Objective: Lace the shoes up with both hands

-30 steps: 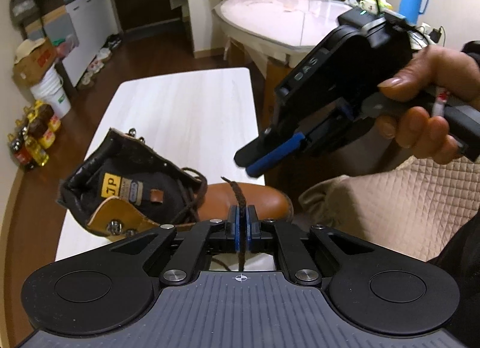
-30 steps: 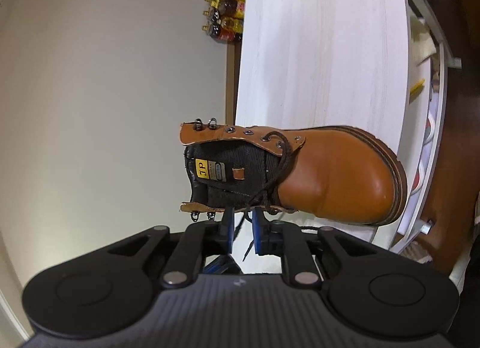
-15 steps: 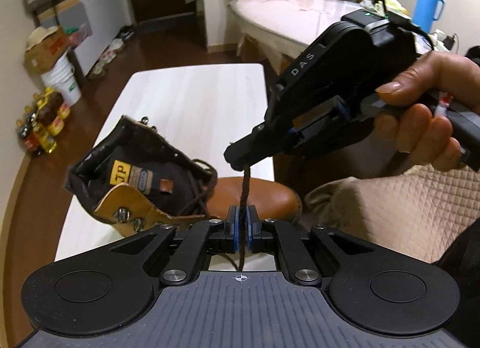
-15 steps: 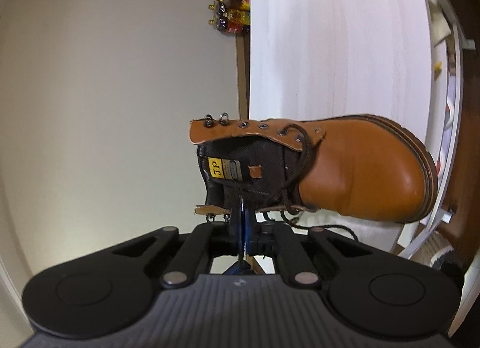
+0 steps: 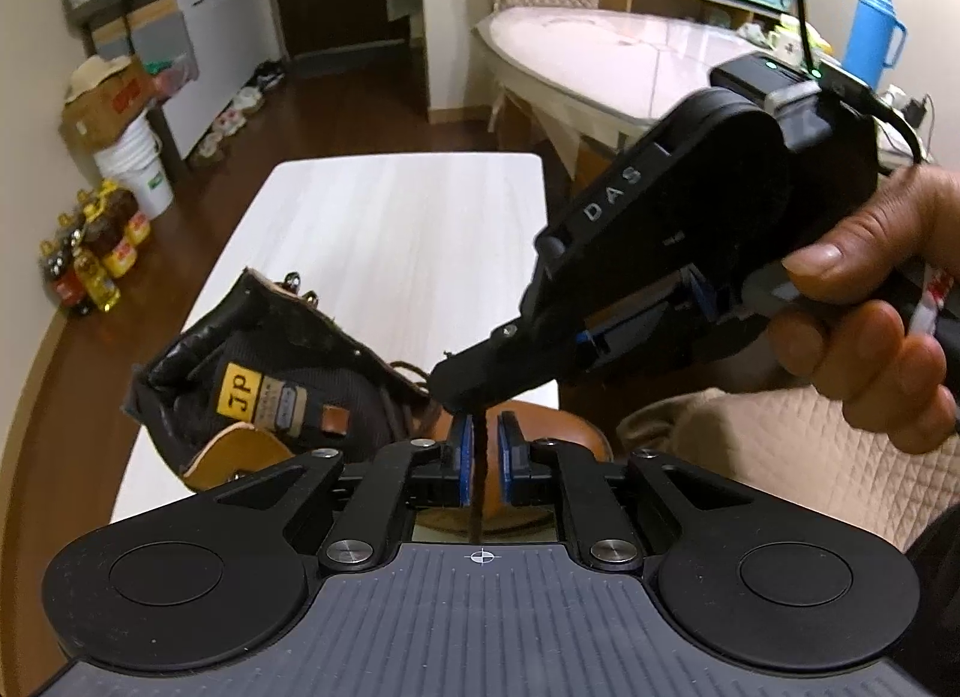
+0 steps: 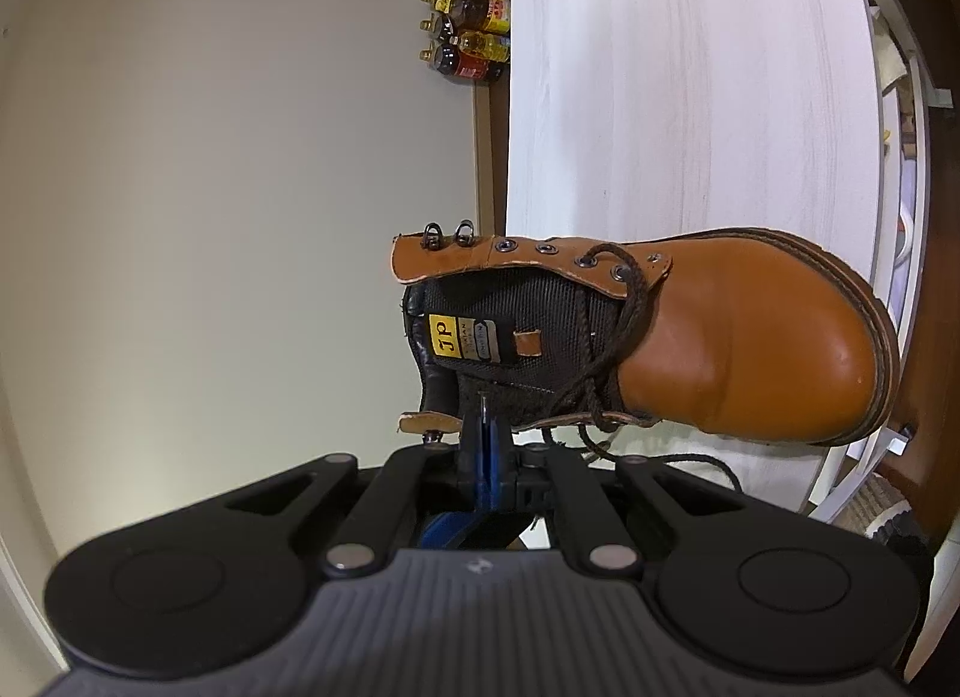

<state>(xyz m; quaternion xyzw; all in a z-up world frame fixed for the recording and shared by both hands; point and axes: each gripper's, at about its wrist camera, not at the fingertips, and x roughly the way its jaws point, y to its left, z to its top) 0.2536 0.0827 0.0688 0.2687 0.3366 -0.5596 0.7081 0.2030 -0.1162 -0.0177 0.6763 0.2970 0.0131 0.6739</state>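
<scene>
Item: tan leather boot (image 6: 744,337), lying at the near end of the white table (image 5: 390,241), toe toward the near right, dark tongue exposed; brown lace (image 6: 630,313) threaded only through the lowest eyelets, upper eyelets and the two hooks at the collar unlaced. Tools: right gripper (image 5: 462,382), held in a person's hand (image 5: 870,325), jaws pressed together on the free lace end, whose tip shows just past the pads in its own view (image 6: 483,397). Left gripper (image 5: 483,457), jaws closing from a narrow gap, blue pads (image 5: 461,457) not yet pressing; the lace strand (image 5: 477,475) hangs straight down between them, apart from both. Step in hand, as judged: handover of the lace end from left tool to right, ahead of threading the next eyelet. Handling notes: keep the right grip close to the tip so a short stiff length leads into the eyelet; let the left tool stay loose so the lace runs without dragging the boot; watch for the strand snagging the hooks. Markings: yellow tongue label (image 6: 443,334) reading "JP", with a grey tag beside it too small to read; "DAS" in white on the right gripper's body (image 5: 612,193). Box lettering at far left illegible.
</scene>
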